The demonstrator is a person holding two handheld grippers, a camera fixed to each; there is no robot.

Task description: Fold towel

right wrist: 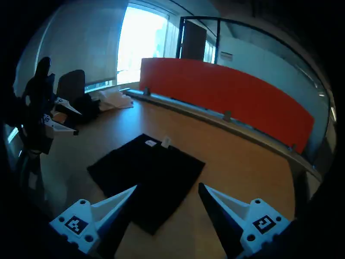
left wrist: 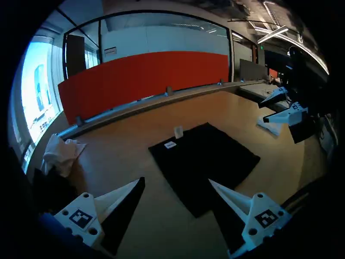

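The black towel [left wrist: 202,166] lies spread flat on the wooden worktop [left wrist: 129,142], approx. a rectangle seen corner-on. We see no lifted edge, no crease and no flap turned over. A small white tag [left wrist: 178,131] stands up at the towel's far edge, w/ a flat white label [left wrist: 170,145] just inside that same edge. Whether the cloth is one layer or already doubled we can't tell, as the dark surface hides it. We judge it unfolded, i.e. the task is at its very start and no fold has been made.

The left hand-held gripper [left wrist: 176,180] hovers over the towel's near corner, fingers wide apart and holding nothing. As far as we can see it isn't touching the cloth. The right hand-held gripper [right wrist: 168,185] hangs over the towel's near edge on the opposite side, likewise spread wide and empty. In each view the other one shows beyond the towel, raised and well apart from it.

Left to do, in our view, is everything. That means pinching two corners, carrying one edge over onto the opposite edge, laying it flat and prob. repeating for a 2nd fold.

Further out, a crumpled white cloth [left wrist: 60,153] sits well off to one side of the towel. A red partition [left wrist: 146,82] runs beyond the towel's tagged edge.
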